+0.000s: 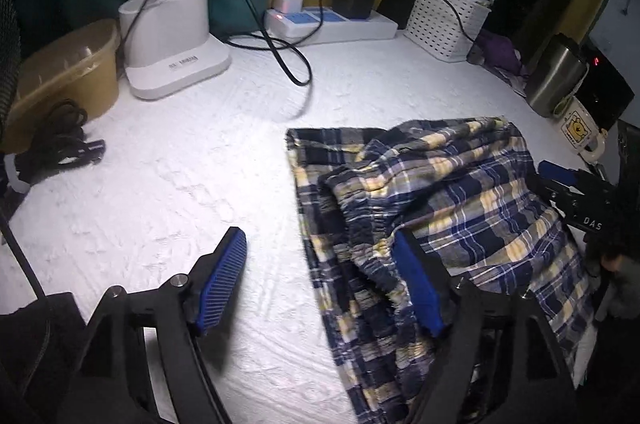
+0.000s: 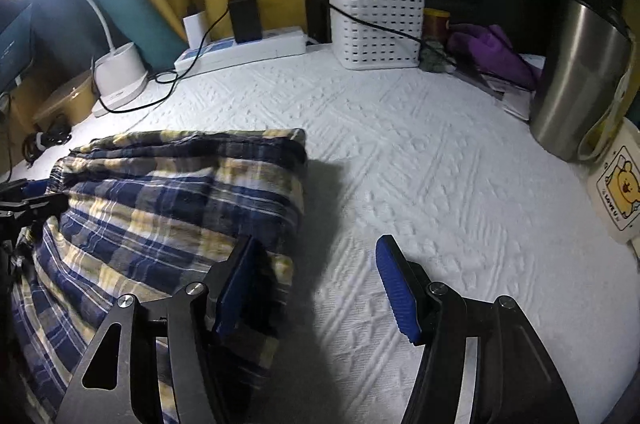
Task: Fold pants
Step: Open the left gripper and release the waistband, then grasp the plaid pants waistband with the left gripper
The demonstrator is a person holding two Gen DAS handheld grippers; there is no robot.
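Note:
The plaid pants (image 1: 440,216), navy, yellow and white, lie folded in a loose bundle on the white textured cover (image 1: 180,191); in the right wrist view they (image 2: 160,207) fill the lower left. My left gripper (image 1: 320,272) is open, its left pad (image 1: 224,276) over bare cover and its right pad (image 1: 416,284) against the elastic waistband edge. My right gripper (image 2: 316,284) is open, its left pad (image 2: 236,288) resting at the pants' right edge, its right pad (image 2: 396,288) over bare cover. The right gripper also shows in the left wrist view (image 1: 572,183), at the pants' right side.
At the back stand a white lamp base (image 1: 172,35), a brown tub (image 1: 64,71), a power strip (image 1: 328,21) with chargers and black cables (image 1: 288,59), and a white basket (image 2: 376,19). A steel tumbler (image 2: 580,71), a bear mug (image 2: 616,191) and purple cloth (image 2: 496,51) stand at right.

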